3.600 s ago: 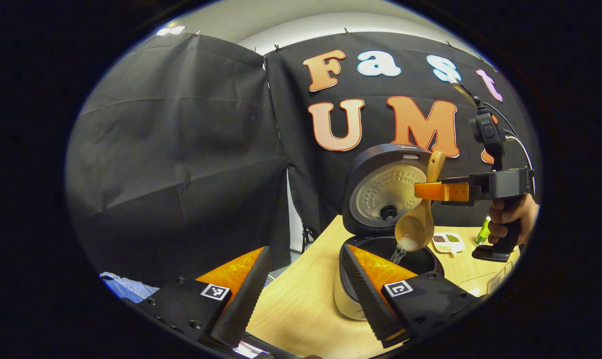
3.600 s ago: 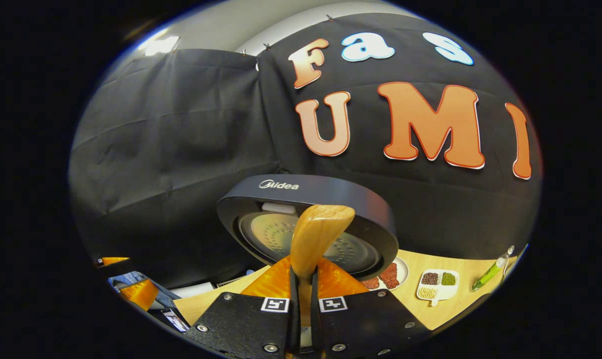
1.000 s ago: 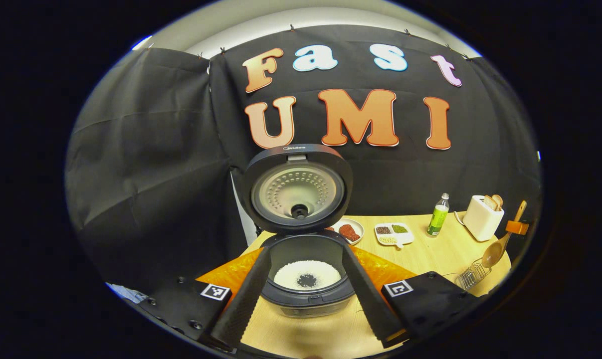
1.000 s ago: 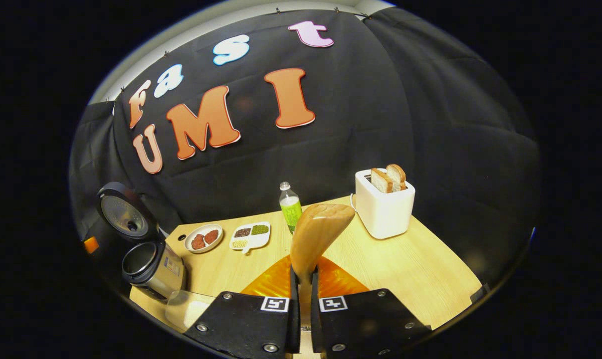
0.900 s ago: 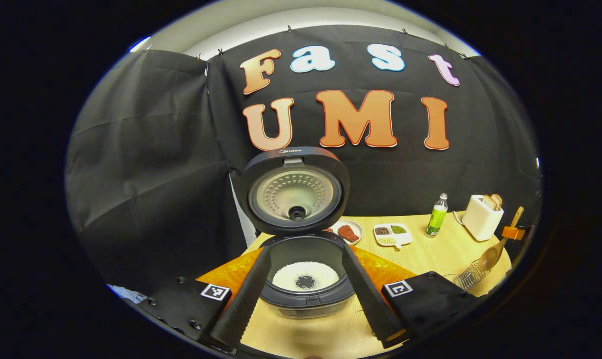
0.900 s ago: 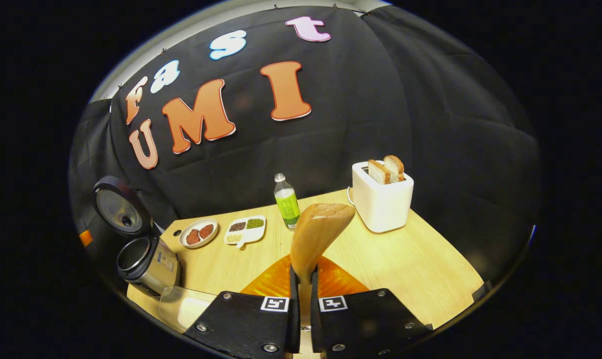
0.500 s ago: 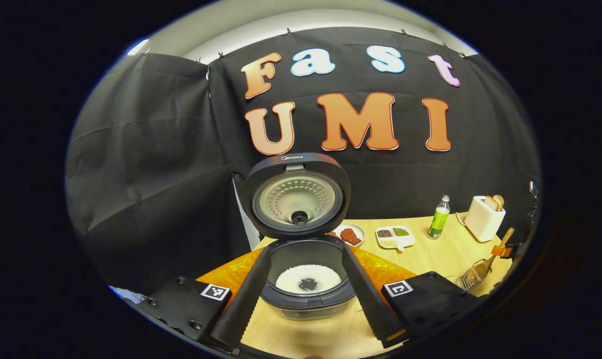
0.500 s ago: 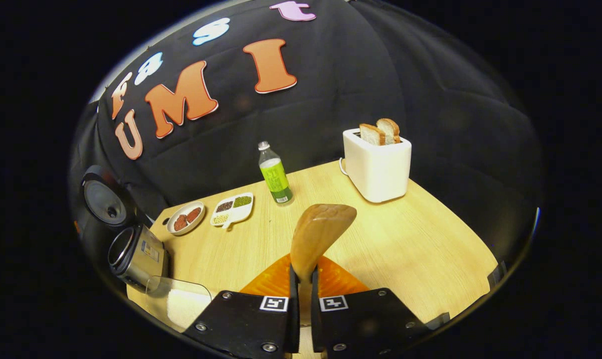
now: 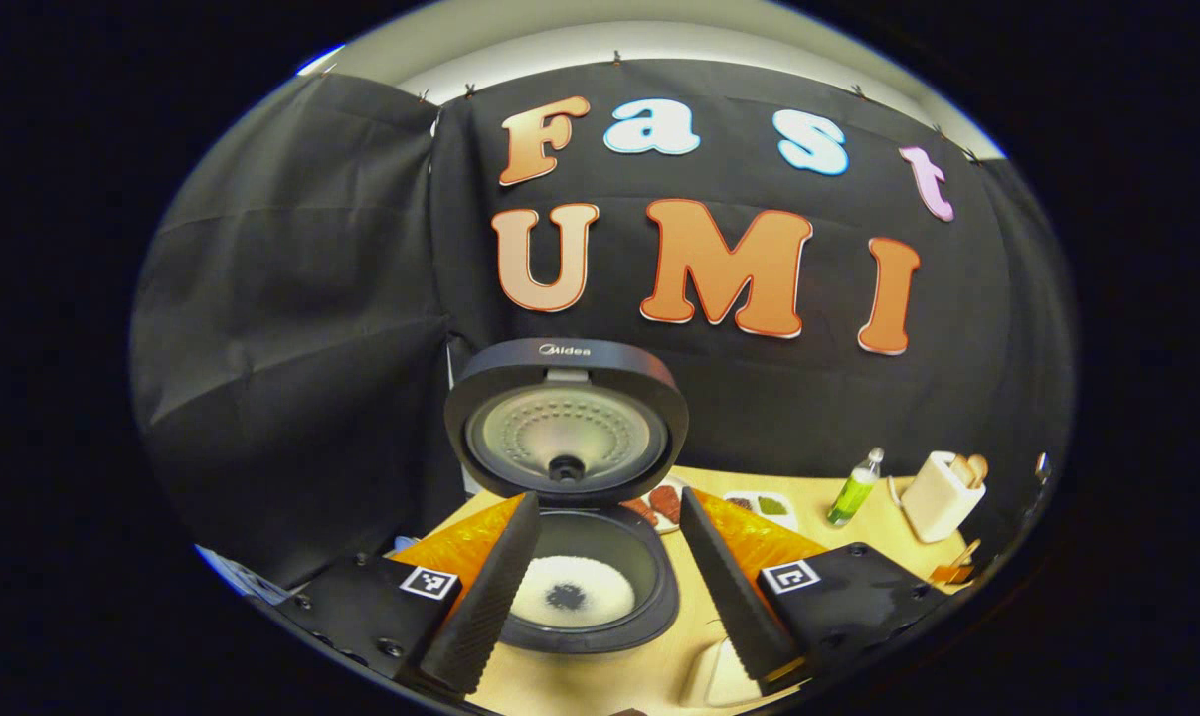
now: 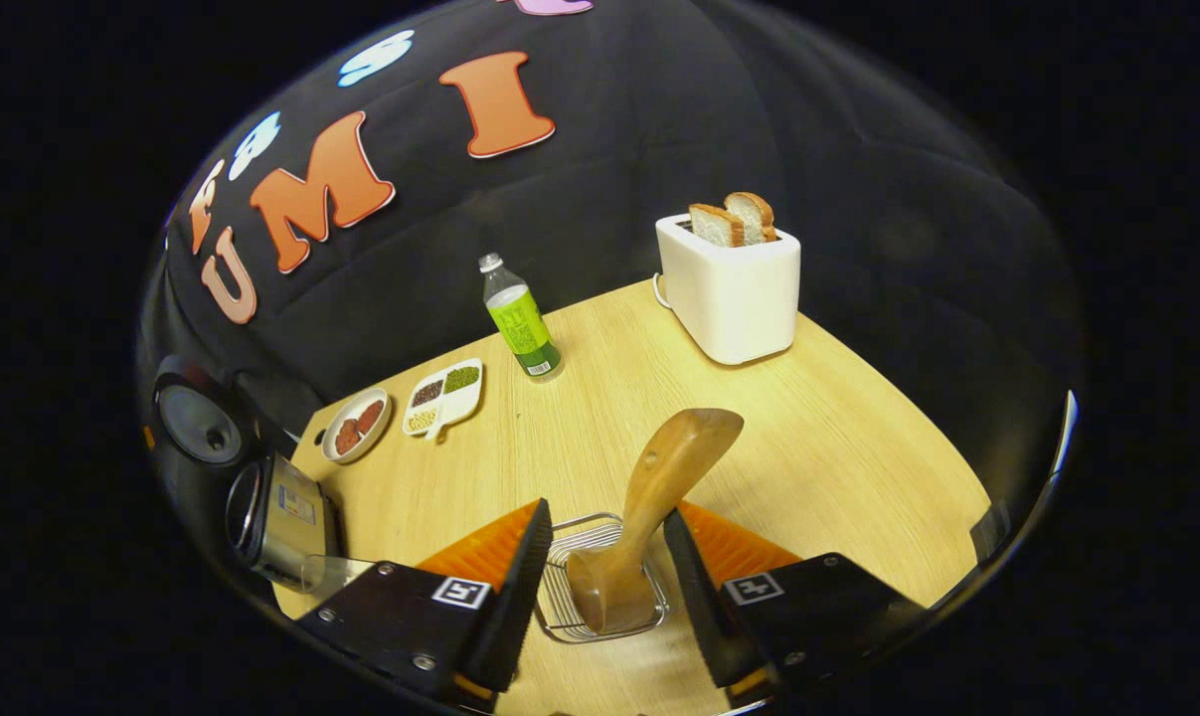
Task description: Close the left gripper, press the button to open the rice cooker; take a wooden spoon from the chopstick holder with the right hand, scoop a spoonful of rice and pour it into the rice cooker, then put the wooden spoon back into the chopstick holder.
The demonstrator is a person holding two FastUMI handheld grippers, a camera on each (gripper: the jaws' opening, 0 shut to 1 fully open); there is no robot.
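Observation:
The rice cooker [image 9: 600,636] stands open, its lid [image 9: 565,433] upright and white rice [image 9: 572,595] in the pot. My left gripper [image 9: 607,497] is open just in front of the pot, a finger on each side and nothing held. The wooden spoon [image 10: 671,459] stands bowl-down in the wire chopstick holder [image 10: 560,587], its handle leaning up to the right. My right gripper [image 10: 604,512] is open around the holder, with the fingers apart on either side of the spoon. At the left edge of the right gripper view the cooker [image 10: 273,519] shows again.
On the wooden table [image 10: 838,447] stand a white toaster [image 10: 729,283] with bread, a green bottle [image 10: 518,323], a divided dish [image 10: 445,393] of grains and a small plate [image 10: 354,423]. A clear container [image 10: 329,572] sits beside the cooker.
My right gripper lowered the spoon into the wire holder, opened and let it go. My left gripper moved closer to the cooker and stays open.

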